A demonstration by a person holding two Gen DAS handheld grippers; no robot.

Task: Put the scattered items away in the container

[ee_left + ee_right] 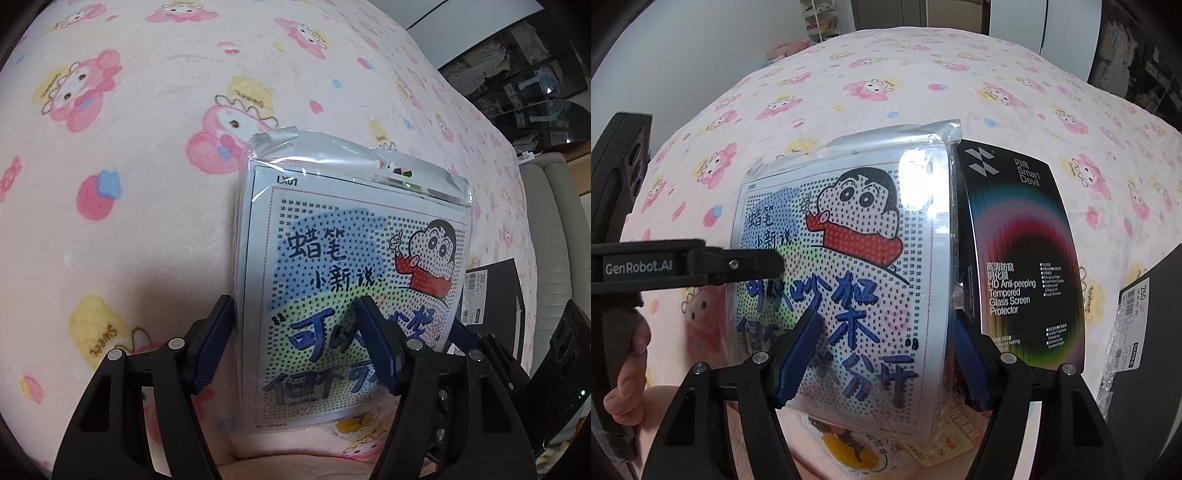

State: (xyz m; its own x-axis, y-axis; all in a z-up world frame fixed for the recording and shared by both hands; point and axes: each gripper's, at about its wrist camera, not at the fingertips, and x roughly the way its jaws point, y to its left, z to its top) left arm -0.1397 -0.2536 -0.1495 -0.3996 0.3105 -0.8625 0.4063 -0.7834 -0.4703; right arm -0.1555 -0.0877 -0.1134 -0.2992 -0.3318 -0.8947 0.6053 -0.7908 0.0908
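Note:
A bagged cartoon bead-art kit (354, 266) (857, 258) sits tilted over the pink bedsheet. My left gripper (295, 332) is open; its left finger sits at the kit's left edge and its right finger (373, 343) crosses the printed face. My right gripper (882, 350) is open too, with its left finger (801, 350) in front of the kit and its right finger partly hidden behind the kit's bowed right edge. A black screen-protector box (1019, 258) lies just right of the kit. Whether either gripper bears the kit is unclear.
A black carton with a white "250" label (1145, 314) (491, 295) stands at the right, with bubble wrap (1115, 354) at its side. Printed cards (857, 450) lie under the kit. A hand (628, 362) holds the left gripper. The patterned bed (129, 166) stretches away behind.

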